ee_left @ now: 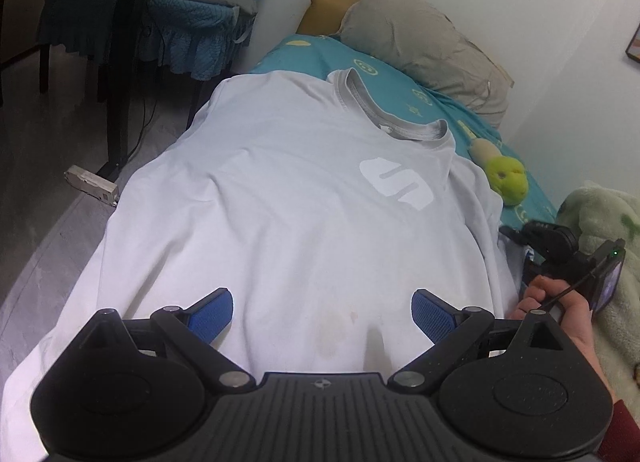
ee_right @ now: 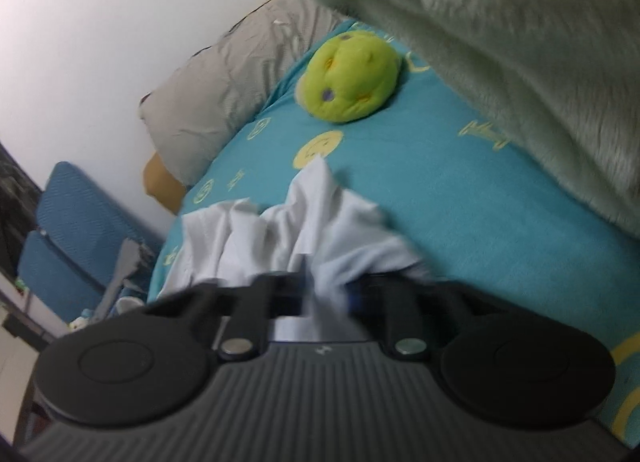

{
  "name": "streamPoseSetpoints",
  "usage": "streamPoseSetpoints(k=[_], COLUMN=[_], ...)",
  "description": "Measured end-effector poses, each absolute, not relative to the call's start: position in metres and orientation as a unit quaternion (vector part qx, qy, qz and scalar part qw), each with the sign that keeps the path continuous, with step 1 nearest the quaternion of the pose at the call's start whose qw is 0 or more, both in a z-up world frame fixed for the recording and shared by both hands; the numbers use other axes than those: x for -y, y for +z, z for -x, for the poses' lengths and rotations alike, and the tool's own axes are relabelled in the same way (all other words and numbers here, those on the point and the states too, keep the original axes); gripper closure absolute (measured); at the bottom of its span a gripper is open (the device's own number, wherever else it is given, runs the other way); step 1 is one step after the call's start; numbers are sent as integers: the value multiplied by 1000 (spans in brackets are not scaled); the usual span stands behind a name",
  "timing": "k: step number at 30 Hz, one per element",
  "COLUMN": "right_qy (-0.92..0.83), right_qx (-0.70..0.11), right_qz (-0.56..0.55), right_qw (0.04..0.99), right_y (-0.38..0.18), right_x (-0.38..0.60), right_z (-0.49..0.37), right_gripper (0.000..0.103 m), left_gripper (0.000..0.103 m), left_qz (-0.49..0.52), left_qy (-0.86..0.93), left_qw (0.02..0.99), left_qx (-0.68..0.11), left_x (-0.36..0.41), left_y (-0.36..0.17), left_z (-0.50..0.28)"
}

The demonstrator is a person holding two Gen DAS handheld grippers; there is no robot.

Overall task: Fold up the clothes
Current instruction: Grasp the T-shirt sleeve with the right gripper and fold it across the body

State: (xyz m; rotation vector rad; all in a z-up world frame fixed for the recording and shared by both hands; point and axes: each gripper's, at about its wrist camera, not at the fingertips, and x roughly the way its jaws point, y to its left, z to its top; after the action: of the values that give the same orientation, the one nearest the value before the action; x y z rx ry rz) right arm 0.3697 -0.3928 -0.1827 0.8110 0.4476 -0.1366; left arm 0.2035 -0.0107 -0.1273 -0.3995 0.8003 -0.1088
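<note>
A white T-shirt [ee_left: 280, 190] with a grey collar and a white chest logo lies spread face up on the teal bed sheet [ee_left: 384, 74]. My left gripper [ee_left: 322, 316] hovers over the shirt's near hem, open, with its blue pads [ee_left: 214, 314] wide apart and nothing between them. In the right wrist view my right gripper [ee_right: 326, 294] is shut on a bunched fold of the shirt's white cloth [ee_right: 312, 214]. The left wrist view shows that right gripper [ee_left: 516, 238] at the shirt's right edge, held by a hand [ee_left: 560, 310].
A grey pillow [ee_left: 424, 42] lies at the head of the bed. A green plush toy [ee_left: 506, 180] sits right of the shirt, beside a fuzzy pale green blanket [ee_left: 600, 222]. Left of the bed are the floor, a power strip [ee_left: 92, 184] and a blue-covered chair [ee_left: 192, 22].
</note>
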Motion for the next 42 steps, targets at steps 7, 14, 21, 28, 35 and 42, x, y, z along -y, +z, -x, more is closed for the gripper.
streamPoseSetpoints(k=[7,14,21,28,35,42], right_qy=[-166,-119,-83,-153,-199,-261], right_qx=[-79,-131,-141,-173,-201,-134], right_qz=[-246,-351,-374,-375,-334,-103], right_qw=[952,919,913,898,899,950], right_y=[-129,-150,-163,-176,-168,-107], right_x=[378,410,411,415,408,368], right_z=[-339,-339,-351,-394,-445,-422], right_gripper=[94,90,12,11,87,95], left_gripper=[6,6,6,6,6,6], left_qz=[180,167,181,201,222,215], left_qy=[-52,-53,-54,-57,-60,-38], left_qw=[902,905,903,897,892,910], left_qx=[-388,-387,-387,-390,-391,-351], left_x=[17,19,14,12,10,0], left_y=[-131,-131,-131,-136,-139,-116], left_z=[-206,-201,-198,-210,-216,-209])
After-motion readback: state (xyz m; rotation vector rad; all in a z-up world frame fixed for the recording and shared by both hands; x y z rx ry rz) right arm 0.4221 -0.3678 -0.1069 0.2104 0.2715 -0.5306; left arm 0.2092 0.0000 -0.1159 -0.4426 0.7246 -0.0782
